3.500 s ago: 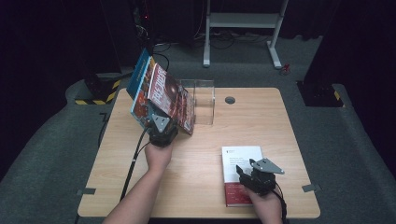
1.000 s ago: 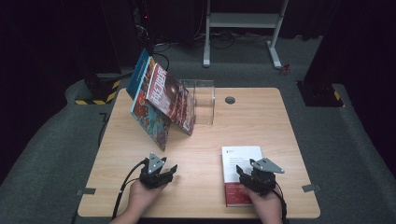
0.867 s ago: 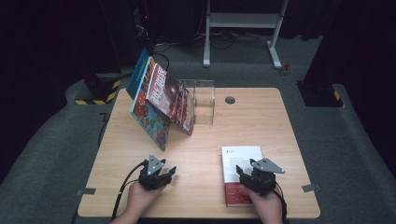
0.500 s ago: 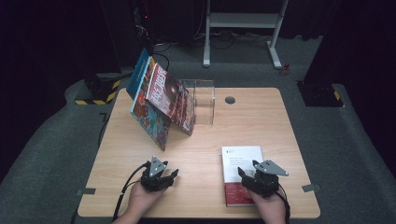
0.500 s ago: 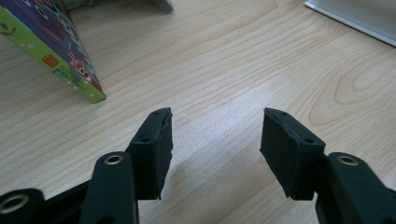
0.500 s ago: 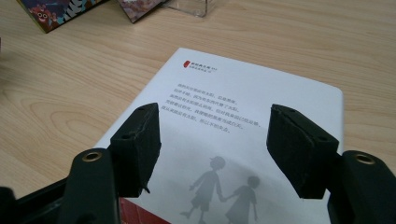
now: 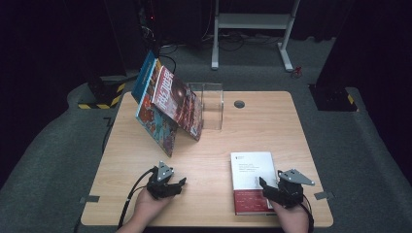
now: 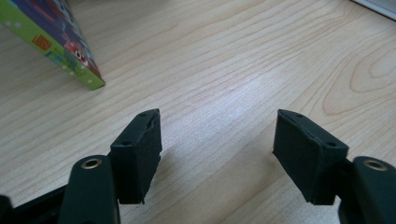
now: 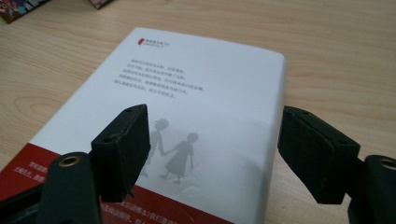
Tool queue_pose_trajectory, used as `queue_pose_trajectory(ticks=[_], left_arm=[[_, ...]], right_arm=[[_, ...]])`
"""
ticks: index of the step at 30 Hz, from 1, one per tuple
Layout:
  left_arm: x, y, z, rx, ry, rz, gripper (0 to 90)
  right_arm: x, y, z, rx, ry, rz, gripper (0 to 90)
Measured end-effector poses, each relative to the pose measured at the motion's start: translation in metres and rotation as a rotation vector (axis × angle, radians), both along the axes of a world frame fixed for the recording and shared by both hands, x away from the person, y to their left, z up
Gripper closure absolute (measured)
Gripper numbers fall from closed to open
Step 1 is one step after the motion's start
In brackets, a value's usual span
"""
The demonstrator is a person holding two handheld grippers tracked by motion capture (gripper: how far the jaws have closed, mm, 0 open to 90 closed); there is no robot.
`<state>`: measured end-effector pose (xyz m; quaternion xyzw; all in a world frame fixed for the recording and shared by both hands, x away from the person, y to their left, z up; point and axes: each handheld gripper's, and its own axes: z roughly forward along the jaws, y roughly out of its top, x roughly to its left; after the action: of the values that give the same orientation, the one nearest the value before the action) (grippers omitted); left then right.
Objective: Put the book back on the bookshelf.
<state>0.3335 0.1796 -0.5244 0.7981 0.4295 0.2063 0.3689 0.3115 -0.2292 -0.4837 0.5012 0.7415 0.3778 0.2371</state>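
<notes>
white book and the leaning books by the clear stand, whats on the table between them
Nothing: in the high view only bare wooden table separates the white book from the leaning books by the clear stand.

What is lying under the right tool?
Under the right tool lies a white and red book, flat on the wooden table. The tool's open jaws hang over its cover. The table beneath the book is covered.

Both hands are resting low at the near table edge, well apart. The left gripper (image 7: pixel 176 183) is pointing far-right, its jaws just opening with nothing between them. The right gripper (image 7: pixel 266 185) is pointing left, jaws likewise widening, gripping nothing.
</notes>
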Motion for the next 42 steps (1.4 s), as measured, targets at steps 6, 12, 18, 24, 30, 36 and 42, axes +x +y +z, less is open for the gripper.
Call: queue_pose_trajectory(ticks=[6,12,18,24,30,36,42], left_arm=[[0.001,0.0,0.0,-0.002,0.012,-0.001,32.2],[0.001,-0.002,-0.001,0.006,0.018,-0.003,33.0],[0.002,-0.001,-0.001,0.018,0.02,-0.006,33.0],[0.001,-0.002,-0.001,0.012,0.031,-0.012,32.8],[0.002,-0.002,-0.001,0.012,0.031,-0.011,32.8],[0.001,-0.003,-0.002,0.01,0.031,-0.011,32.9],[0.001,-0.002,-0.002,0.013,0.028,-0.014,32.8]], right_arm=[[0.002,-0.005,-0.007,0.0,0.049,-0.019,21.4],[0.003,-0.008,-0.012,0.043,0.1,-0.023,19.5],[0.004,-0.008,-0.014,0.07,0.121,-0.015,17.0],[0.004,-0.005,-0.015,0.08,0.137,-0.013,14.2],[0.004,-0.002,-0.014,0.071,0.143,-0.019,13.5],[0.003,0.0,-0.013,0.062,0.148,-0.028,13.5],[0.004,0.002,-0.012,0.053,0.158,-0.045,12.7]])
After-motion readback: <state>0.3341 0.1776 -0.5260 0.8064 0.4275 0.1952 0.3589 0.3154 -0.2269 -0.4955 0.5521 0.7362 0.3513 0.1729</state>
